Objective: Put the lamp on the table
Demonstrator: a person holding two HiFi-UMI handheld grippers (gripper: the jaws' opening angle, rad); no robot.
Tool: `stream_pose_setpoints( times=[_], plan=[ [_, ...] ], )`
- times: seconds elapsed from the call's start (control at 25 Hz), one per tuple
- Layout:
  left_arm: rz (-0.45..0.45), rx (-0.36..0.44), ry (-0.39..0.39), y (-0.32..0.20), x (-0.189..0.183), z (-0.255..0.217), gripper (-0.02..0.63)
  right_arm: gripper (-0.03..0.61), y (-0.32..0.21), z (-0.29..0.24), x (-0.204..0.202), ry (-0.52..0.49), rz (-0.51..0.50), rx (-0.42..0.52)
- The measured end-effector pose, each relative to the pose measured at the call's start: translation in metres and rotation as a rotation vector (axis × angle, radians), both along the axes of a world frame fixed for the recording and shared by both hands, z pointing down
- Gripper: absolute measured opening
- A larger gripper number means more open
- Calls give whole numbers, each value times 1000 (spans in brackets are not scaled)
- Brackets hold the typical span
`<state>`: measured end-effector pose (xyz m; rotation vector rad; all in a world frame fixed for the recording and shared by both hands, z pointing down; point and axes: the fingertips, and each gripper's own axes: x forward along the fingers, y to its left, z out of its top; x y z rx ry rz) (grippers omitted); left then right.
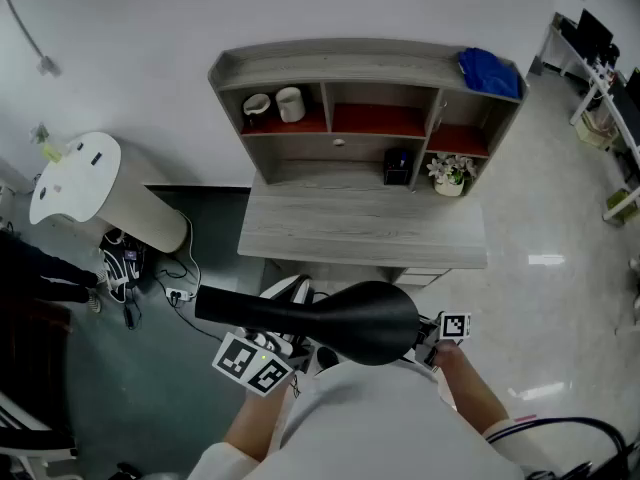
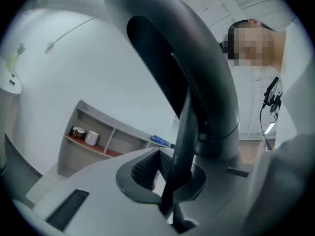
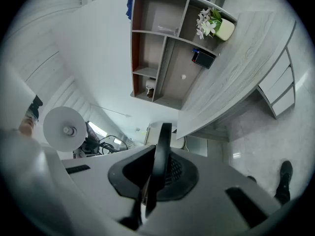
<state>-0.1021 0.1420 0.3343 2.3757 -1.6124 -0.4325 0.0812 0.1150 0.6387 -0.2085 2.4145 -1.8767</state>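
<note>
A black lamp point(image 1: 340, 316) with a domed shade and a long stem pointing left hangs in the air just in front of the grey wooden desk point(image 1: 360, 230). Both grippers hold it from below. My left gripper point(image 2: 172, 181) is shut on a thin black part of the lamp, and the lamp's thick curved arm point(image 2: 197, 73) rises above the jaws. My right gripper point(image 3: 155, 176) is shut on a thin black edge of the lamp point(image 3: 160, 146). In the head view only the marker cubes point(image 1: 255, 363) point(image 1: 455, 325) show; the jaws are hidden under the shade.
The desk carries a hutch point(image 1: 365, 73) with two cups point(image 1: 272, 104), a black box point(image 1: 397, 165), a flower pot point(image 1: 449, 174) and a blue cloth point(image 1: 488, 71). A white round-topped stand point(image 1: 80, 173) and cables are on the floor at left. More furniture stands at far right.
</note>
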Motion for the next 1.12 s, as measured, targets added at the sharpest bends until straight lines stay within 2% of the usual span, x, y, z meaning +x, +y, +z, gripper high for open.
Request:
stream_pose_setpoints(
  times=[0.08,0.2,0.28,0.36,0.6,0.8,1.12],
  plan=[
    [5,2,-1,-1,-2,-1,8,18,-1,2,0,21,0,2],
    [12,5,-1,-2,-5,-2,8,18,-3,18,10,147,20,-2],
    [16,9,-1,-3,-7,-4,8,18,-3,4,-2,57,9,9],
    [19,12,-2,-3,-8,-4,9,18,-3,-1,-9,11,5,10],
    [23,24,0,0,-16,-7,9,18,0,-4,-17,22,-10,37],
    [26,41,4,5,-26,-9,8,20,4,-6,-24,21,-4,15],
    [38,49,8,20,-52,-7,8,21,18,-11,-46,3,15,47]
  ],
)
